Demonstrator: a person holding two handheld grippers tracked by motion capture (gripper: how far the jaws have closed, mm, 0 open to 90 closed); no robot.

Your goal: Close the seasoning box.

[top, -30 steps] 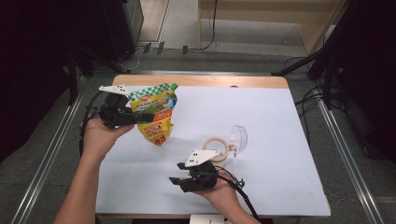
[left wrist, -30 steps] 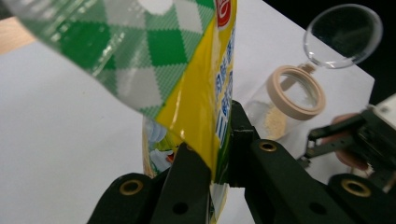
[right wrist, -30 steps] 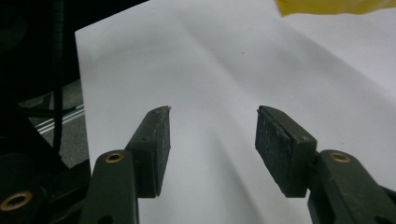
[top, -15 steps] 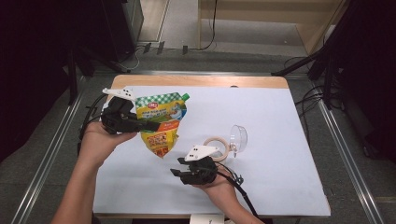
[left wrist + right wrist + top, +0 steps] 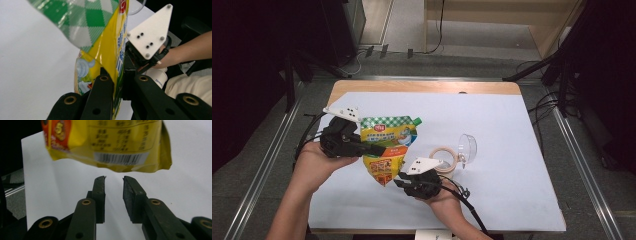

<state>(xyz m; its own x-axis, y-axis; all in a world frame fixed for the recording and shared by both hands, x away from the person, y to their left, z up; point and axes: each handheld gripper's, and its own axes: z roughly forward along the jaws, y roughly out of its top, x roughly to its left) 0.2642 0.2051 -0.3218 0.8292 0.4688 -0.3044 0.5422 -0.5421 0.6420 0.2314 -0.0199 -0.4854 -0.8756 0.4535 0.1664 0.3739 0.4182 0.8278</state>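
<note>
A yellow refill pouch (image 5: 388, 145) with a green checked top and a corner spout hangs above the sheet. My left gripper (image 5: 371, 149) is shut on its side edge; in the left gripper view the jaws (image 5: 117, 75) clamp the pouch (image 5: 105, 47) flat between them. My right gripper (image 5: 398, 181) sits low at the front and points at the pouch's bottom edge. Its jaws (image 5: 113, 181) have just been closing and stand a narrow gap apart with nothing between them. The pouch's barcoded bottom (image 5: 117, 147) hangs just beyond their tips. The right gripper's grey plate (image 5: 150, 32) is behind the pouch.
A roll of tape (image 5: 445, 156) and a clear plastic dome (image 5: 468, 147) lie right of the right hand. A white paper cup (image 5: 157, 77) stands by that hand. A white sheet (image 5: 512, 190) covers the wooden table (image 5: 427, 86). Dark stands and cables ring the table.
The left gripper has carried the pouch to the right and toward the right gripper, slightly higher. The right gripper's jaws have narrowed; that hand has stayed put.
</note>
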